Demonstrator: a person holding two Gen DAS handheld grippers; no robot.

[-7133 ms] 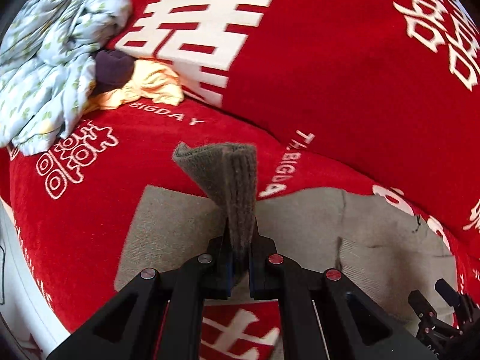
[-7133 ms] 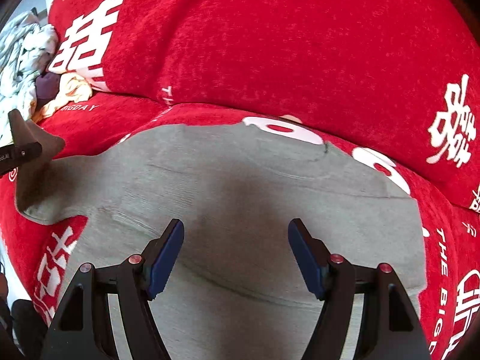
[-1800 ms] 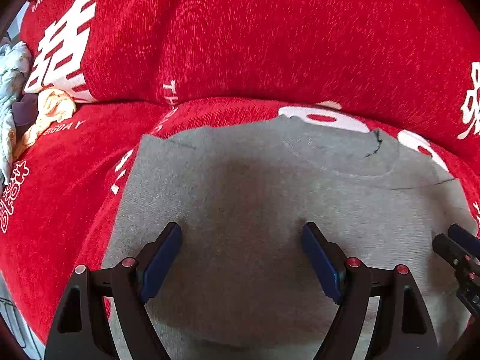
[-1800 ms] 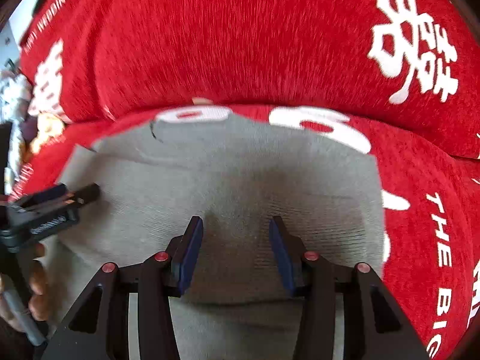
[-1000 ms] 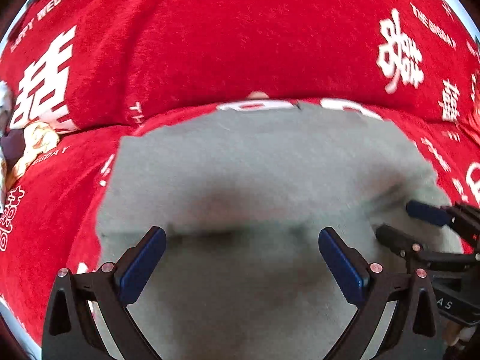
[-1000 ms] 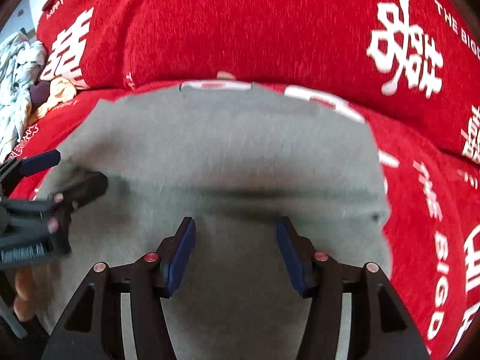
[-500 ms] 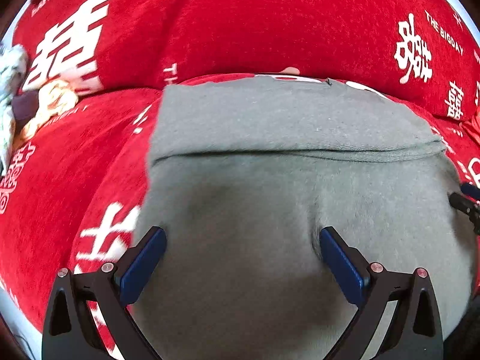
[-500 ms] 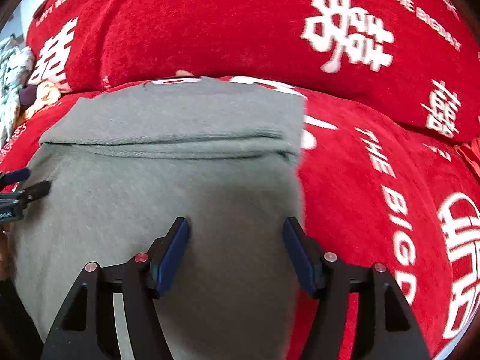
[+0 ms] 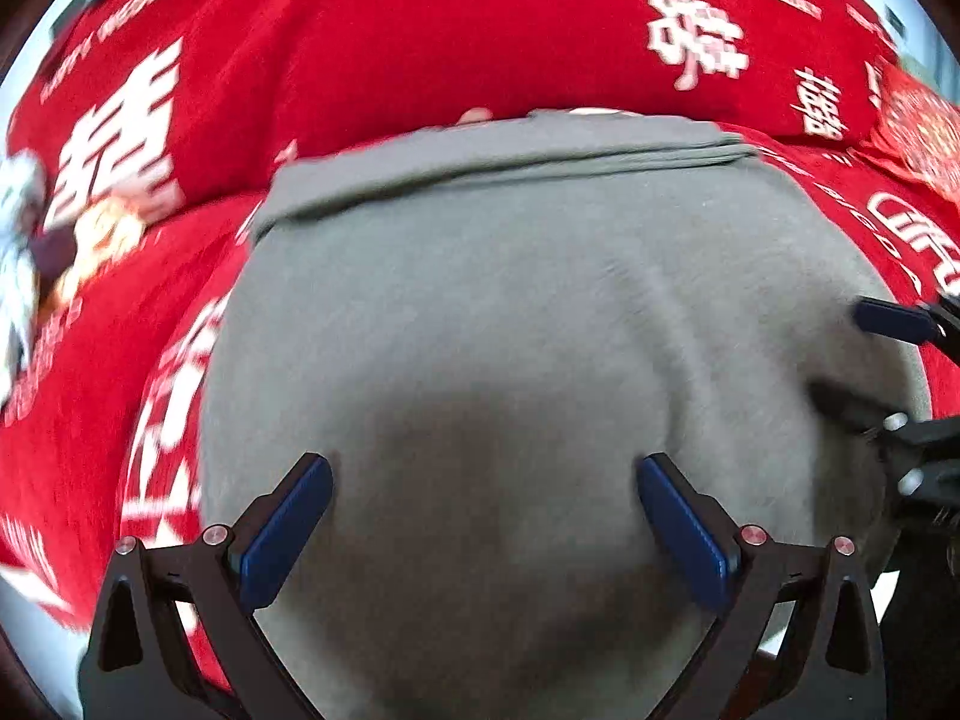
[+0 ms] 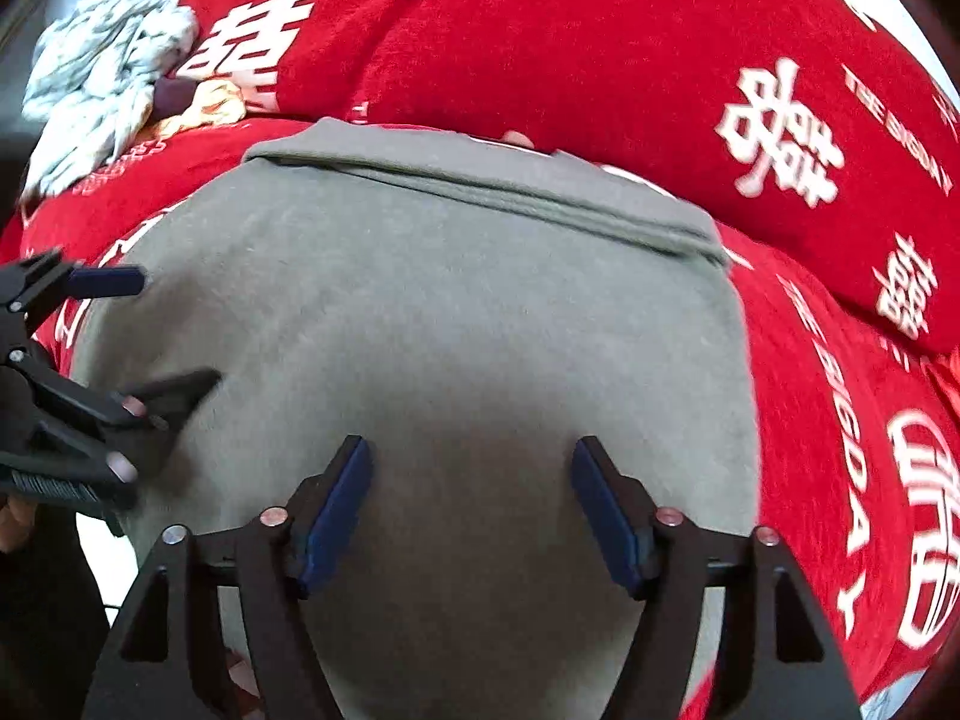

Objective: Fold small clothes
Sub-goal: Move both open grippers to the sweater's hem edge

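Observation:
A grey knit garment (image 9: pixel 510 312) (image 10: pixel 432 312) lies on the red seat, with a layered folded edge (image 10: pixel 480 192) across its far side. My left gripper (image 9: pixel 483 480) hovers over its near part, open, blue pads wide apart and nothing between them. In the right wrist view the left gripper (image 10: pixel 144 336) shows at the garment's left edge. My right gripper (image 10: pixel 471 480) is over the garment's near right part; its jaws are opening and hold nothing. In the left wrist view the right gripper (image 9: pixel 864 360) shows at the garment's right edge.
The red sofa cover (image 10: pixel 570 48) with white lettering spans seat and backrest. A pile of pale patterned clothes (image 10: pixel 102 72) and a yellow garment (image 10: pixel 204 105) lie at the far left. The seat's front edge and pale floor (image 10: pixel 120 546) are close below.
The left gripper let go of the sleeve it held earlier. The garment is now folded narrower, with a fold across its far side. Both grippers drew back toward its near end; the right jaws widened.

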